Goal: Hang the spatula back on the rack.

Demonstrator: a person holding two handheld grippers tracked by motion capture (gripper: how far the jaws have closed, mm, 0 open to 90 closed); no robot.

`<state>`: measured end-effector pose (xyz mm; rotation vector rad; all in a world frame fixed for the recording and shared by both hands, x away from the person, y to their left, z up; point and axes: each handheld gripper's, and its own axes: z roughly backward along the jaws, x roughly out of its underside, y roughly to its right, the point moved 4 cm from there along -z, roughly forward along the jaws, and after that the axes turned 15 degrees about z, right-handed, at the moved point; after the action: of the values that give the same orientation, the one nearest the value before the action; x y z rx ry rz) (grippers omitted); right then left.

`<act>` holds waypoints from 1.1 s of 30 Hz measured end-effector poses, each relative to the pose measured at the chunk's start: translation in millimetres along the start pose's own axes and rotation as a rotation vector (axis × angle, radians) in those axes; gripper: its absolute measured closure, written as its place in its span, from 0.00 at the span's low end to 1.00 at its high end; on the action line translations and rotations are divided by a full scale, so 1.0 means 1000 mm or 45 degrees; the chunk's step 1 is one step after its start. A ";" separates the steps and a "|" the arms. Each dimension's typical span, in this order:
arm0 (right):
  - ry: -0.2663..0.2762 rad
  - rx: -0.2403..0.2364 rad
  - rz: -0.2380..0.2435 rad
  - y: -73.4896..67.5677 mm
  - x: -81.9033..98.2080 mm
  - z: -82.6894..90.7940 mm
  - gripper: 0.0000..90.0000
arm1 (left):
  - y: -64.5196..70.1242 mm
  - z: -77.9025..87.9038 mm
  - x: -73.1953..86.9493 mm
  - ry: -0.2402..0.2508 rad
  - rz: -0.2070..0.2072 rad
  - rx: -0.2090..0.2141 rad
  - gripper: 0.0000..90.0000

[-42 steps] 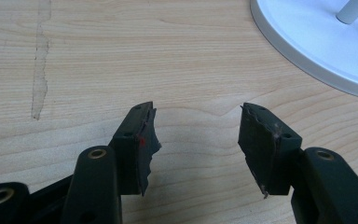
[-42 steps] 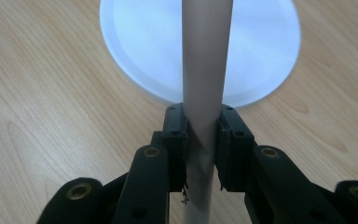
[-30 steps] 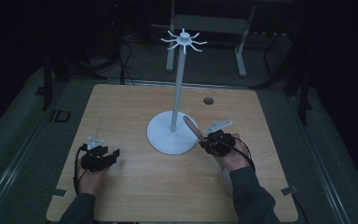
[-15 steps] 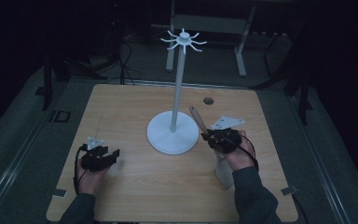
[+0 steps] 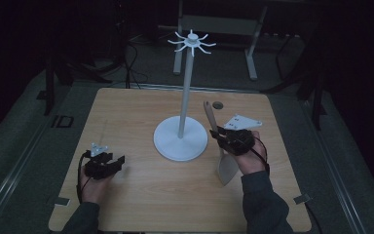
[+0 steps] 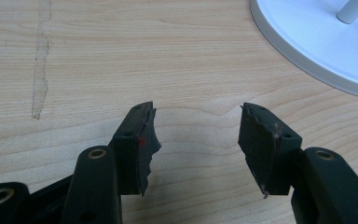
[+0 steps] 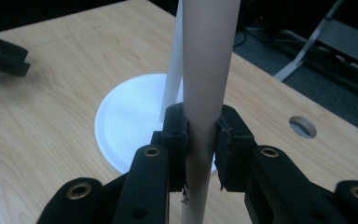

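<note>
A white stand [image 5: 185,87] with a ring of hooks [image 5: 192,41] on top rises from a round base [image 5: 168,141] at the table's middle. My right gripper [image 5: 222,138] is to the right of the base, shut on a spatula. The spatula's beige handle [image 5: 209,115] points up and away, and its pale blade [image 5: 227,168] hangs toward the person. In the right gripper view the handle [image 7: 207,70] sits clamped between the jaws, with the stand's pole [image 7: 171,70] just behind it. My left gripper [image 5: 114,162] rests open on the front left of the table, its jaws [image 6: 196,140] holding nothing.
The wooden table [image 5: 141,112] has a small round hole [image 5: 217,104] behind the right gripper. The stand's base [image 6: 317,42] lies ahead and right of the left gripper. Cables and a metal frame [image 5: 219,24] stand on the dark floor beyond the table.
The right gripper has shifted slightly right and turned the spatula more upright: the handle tip rose and the blade swung down toward the person. The left gripper has stayed still.
</note>
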<state>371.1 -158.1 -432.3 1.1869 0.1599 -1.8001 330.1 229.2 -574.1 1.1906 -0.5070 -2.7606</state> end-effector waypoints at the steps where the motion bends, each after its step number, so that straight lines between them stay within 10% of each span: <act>1: 0.007 0.004 -0.001 0.001 -0.001 0.001 0.84 | 0.000 0.000 0.000 0.000 -0.001 0.000 0.51; 33: 0.187 0.095 -0.045 0.010 -0.039 0.013 0.84 | -0.001 0.001 0.000 0.002 0.004 0.001 0.51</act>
<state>373.5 -146.6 -391.4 1.3778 0.2011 -1.7626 330.0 230.1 -573.7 1.1916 -0.5087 -2.7569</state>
